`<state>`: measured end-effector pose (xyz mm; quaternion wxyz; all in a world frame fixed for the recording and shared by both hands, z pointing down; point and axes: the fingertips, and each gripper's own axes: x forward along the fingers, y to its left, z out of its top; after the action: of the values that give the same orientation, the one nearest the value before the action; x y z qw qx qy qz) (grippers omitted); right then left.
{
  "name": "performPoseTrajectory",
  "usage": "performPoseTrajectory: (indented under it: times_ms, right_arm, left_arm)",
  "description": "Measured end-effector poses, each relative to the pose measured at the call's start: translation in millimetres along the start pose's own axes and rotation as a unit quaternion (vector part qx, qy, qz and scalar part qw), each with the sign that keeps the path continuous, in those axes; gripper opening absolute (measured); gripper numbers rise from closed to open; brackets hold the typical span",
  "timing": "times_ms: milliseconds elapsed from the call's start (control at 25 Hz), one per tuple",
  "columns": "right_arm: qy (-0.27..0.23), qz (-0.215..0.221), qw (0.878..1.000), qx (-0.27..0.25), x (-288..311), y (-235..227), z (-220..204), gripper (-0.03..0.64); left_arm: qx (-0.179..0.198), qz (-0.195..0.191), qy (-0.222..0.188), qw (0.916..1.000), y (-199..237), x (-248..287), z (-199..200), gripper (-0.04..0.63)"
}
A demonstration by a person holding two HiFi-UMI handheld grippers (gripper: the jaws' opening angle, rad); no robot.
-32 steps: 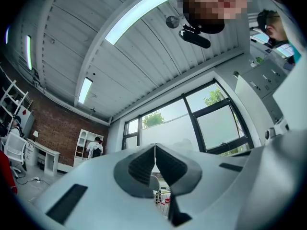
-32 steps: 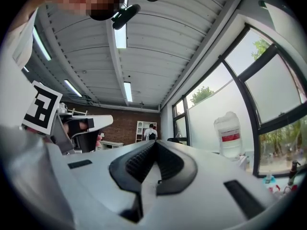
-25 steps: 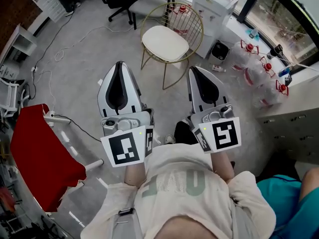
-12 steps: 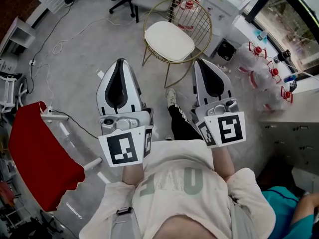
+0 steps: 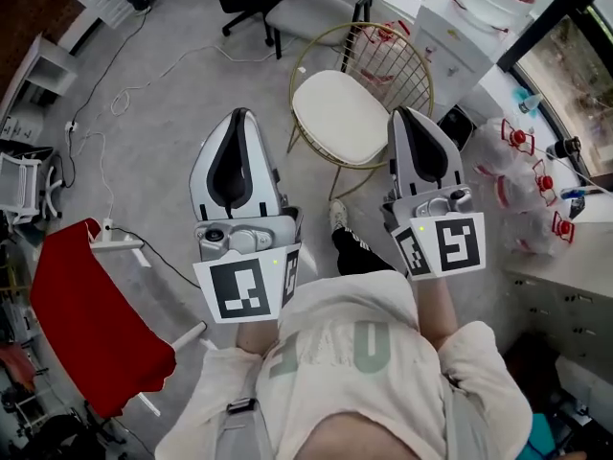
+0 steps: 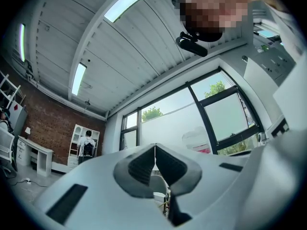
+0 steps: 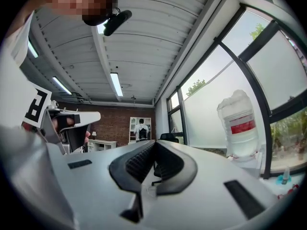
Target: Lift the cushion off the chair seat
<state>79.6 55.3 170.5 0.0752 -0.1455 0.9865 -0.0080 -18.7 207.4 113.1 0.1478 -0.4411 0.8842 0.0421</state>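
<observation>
A cream cushion [image 5: 343, 116] lies on the seat of a gold wire chair [image 5: 402, 50] just ahead of me in the head view. My left gripper [image 5: 239, 116] is shut and empty, its tips over the floor left of the chair. The right gripper [image 5: 407, 115] is also shut and empty, its tips beside the cushion's right edge, above the chair's rim. Both gripper views look upward at ceiling and windows; the left gripper [image 6: 155, 147] and right gripper [image 7: 154, 145] show pads pressed together with nothing between them. The cushion is hidden in those views.
A grey office chair [image 5: 311, 6] stands behind the gold chair. A white water dispenser [image 5: 460, 17] with its bottle [image 7: 238, 123] stands at the right, beside a counter [image 5: 565, 257]. A red cloth on a stand [image 5: 91, 324] lies at the left. Cables [image 5: 124, 94] run across the floor.
Both grippers and I have moved toward the gold chair; it now sits closer, with the right gripper's tips beside the cushion. Both jaws stayed shut.
</observation>
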Motion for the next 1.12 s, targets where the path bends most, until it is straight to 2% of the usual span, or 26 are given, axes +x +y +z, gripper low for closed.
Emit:
performPoseTrajectory:
  times_ms: [280, 600, 760, 1120]
  right_arm:
    - [0.003, 0.003, 1.0, 0.001, 107, -59, -6, 0.017]
    - [0.014, 0.004, 1.0, 0.009, 167, -73, -15, 0.017]
    - [0.011, -0.012, 1.0, 0.014, 182, -80, -13, 0.017]
    - [-0.008, -0.07, 0.997, 0.003, 201, -95, -1, 0.017]
  left_arm:
    - [0.007, 0.008, -0.012, 0.9999, 20, 113, -21, 0.014]
    - [0.0, 0.003, -0.002, 1.0, 36, 173, -41, 0.014]
    - [-0.016, -0.017, -0.001, 0.9997, 39, 199, -52, 0.014]
    - [-0.042, -0.092, -0.024, 0.9945, 32, 255, -57, 0.014]
